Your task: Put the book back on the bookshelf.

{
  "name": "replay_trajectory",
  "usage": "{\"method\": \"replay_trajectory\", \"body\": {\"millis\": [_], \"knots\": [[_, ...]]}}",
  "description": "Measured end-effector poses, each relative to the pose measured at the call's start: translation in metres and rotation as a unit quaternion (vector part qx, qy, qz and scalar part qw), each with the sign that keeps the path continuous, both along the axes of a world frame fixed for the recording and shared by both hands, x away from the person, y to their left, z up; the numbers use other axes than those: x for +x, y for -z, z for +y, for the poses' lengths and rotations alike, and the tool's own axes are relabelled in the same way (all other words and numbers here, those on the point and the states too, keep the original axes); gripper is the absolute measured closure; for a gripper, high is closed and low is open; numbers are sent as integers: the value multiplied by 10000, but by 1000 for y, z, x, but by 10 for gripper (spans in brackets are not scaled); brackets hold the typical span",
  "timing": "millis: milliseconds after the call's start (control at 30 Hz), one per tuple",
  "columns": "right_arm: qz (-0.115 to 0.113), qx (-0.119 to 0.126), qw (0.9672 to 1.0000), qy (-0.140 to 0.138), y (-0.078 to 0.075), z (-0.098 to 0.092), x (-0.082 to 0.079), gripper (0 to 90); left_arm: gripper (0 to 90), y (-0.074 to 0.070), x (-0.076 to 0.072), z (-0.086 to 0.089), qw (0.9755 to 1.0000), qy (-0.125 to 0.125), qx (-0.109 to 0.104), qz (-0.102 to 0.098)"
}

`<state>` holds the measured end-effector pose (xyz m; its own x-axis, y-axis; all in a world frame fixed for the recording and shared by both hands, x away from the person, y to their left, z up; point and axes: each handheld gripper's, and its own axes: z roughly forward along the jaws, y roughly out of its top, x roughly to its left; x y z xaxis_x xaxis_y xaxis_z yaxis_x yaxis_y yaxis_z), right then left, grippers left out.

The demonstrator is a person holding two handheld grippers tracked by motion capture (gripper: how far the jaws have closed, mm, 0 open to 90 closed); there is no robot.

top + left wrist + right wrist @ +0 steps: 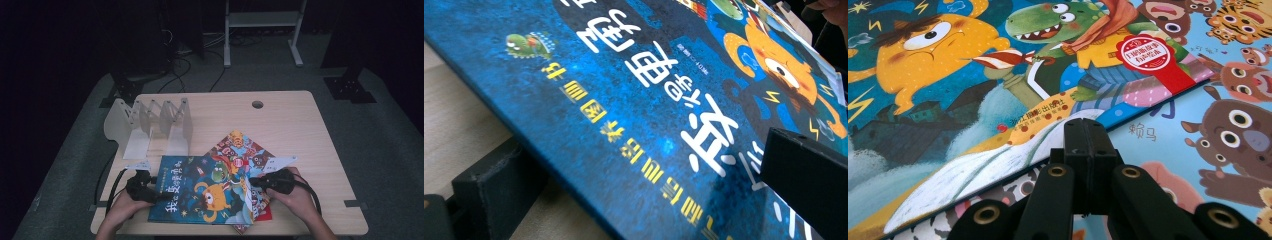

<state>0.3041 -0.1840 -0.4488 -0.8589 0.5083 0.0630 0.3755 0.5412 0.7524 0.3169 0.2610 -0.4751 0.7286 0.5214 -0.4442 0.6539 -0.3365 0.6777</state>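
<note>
High view: left tongs [150,191] grasp the blue book [200,190] by its left edge, lifted off the near bench [300,120]; with one slim hold it could slip or sag. Right tongs [260,182], clenched, empty, press its right edge; both forearms reach in low.

"赖马" on the lower book [1198,150]

A glossy printed paper cover is seen on the blue book [200,190], with light reflected from it. The desk [290,120] is topped with pale, smooth, matt wood-look board. The right gripper [1083,135] is made of matt black plastic with brass-coloured rivets. The rack [155,125] appears to be smooth white plastic.
</note>
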Motion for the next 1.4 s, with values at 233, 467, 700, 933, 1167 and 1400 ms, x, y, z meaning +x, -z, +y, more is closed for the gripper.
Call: {"method": "replay_trajectory", "body": {"millis": [233, 467, 700, 933, 1167, 1400], "knots": [[-14, -11, 10000, -41, 0, 5, -2, 892, 0, 0, 1, -3, 10000, 7, 1, 94], [2, 4, 10000, -99, 0, 9, -3, 891, 0, -5, 1, -2, 9999, 2, 99, 131], [43, 31, 10000, -81, 0, 9, -2, 889, 0, -10, 1, 0, 9999, 30, 17, 156], [26, -6, 10000, -78, 0, 9, -3, 889, 0, -23, -2, 1, 9999, 76, -113, 26], [28, -21, 10000, -61, -1, 10, -3, 890, 0, -32, -3, 1, 9998, 117, -133, -76], [87, 41, 9999, -94, 0, 13, -4, 890, 0, -46, -5, 2, 9996, 48, -121, -249]]}}
